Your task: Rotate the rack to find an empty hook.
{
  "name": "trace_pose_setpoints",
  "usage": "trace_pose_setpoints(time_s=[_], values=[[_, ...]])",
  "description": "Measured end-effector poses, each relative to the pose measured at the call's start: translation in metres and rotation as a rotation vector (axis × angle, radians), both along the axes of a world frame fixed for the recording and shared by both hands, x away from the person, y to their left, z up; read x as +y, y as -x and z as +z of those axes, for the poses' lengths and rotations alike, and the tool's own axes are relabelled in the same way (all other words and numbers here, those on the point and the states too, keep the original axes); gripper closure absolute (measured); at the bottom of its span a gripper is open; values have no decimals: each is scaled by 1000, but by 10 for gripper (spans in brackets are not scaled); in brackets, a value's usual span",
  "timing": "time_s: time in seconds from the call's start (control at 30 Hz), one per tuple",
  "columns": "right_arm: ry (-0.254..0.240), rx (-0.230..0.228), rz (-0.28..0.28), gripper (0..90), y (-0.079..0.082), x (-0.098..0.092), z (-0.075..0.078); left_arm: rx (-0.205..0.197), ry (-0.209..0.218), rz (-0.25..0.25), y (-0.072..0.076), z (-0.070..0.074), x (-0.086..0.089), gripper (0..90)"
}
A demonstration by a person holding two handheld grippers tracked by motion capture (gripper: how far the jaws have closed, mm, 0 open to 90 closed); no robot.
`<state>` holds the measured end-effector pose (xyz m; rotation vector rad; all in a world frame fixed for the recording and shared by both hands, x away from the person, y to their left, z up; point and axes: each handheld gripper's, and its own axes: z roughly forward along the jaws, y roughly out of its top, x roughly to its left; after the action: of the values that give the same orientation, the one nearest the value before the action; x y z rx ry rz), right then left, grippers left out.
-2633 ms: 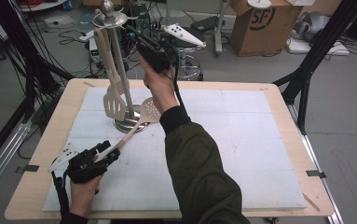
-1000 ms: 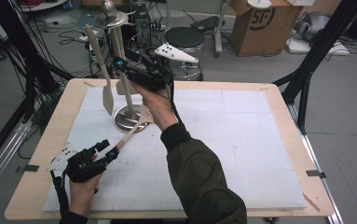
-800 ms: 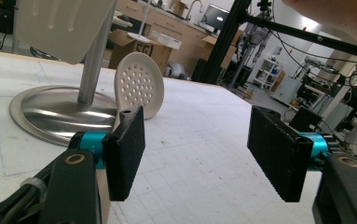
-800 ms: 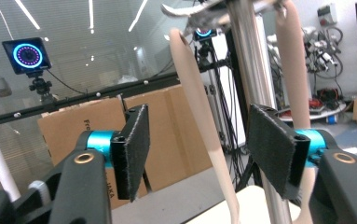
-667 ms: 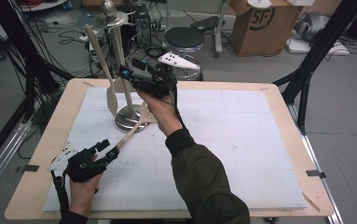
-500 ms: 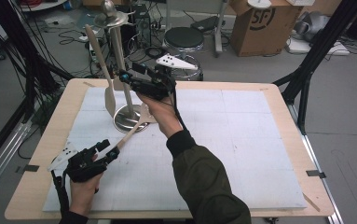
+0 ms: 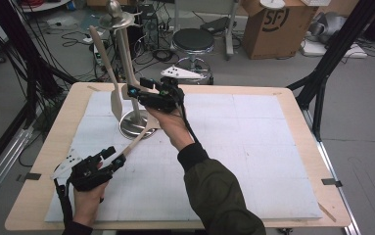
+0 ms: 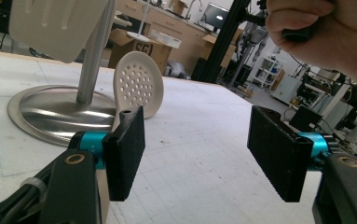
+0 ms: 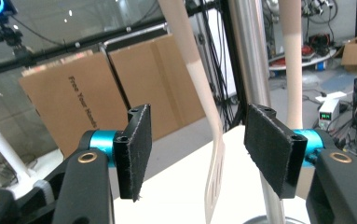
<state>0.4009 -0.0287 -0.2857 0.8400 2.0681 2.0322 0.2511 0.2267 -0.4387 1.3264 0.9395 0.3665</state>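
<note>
Two utensils matter here: a spatula (image 7: pixel 110 73) hangs from the stand (image 7: pixel 126 63), a skimmer (image 7: pixel 138 137) leans on its base. My right gripper (image 7: pixel 136 90) has sunk beside the stand's pole, fingers released, just closing slightly, the spatula between them untouched. My left gripper (image 7: pixel 114 156) rests released on the counter (image 7: pixel 273 196).

slotted spatula (image 7: pixel 110 78) | cream; hanging upright on stand (image 7: pixel 126 73)
</note>
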Motion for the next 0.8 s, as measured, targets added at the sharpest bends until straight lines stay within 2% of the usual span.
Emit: trace_pose_setpoints(time_s=[0.07,0.13,0.23,0.33,0.67,0.8], values=[[6,12,-6,484,1,0,-5,0,1,0,0,0,0,372],[12,35,-5,497,0,-1,-13,0,2,1,0,0,0,372],[31,92,-1,531,-4,-3,-25,0,1,0,0,0,0,372],[50,129,12,562,-6,-2,-33,0,1,2,0,0,0,372],[111,178,19,548,-7,5,-50,0,1,2,0,0,0,372],[144,238,44,534,-9,11,-61,-1,-4,3,0,0,1,372]])
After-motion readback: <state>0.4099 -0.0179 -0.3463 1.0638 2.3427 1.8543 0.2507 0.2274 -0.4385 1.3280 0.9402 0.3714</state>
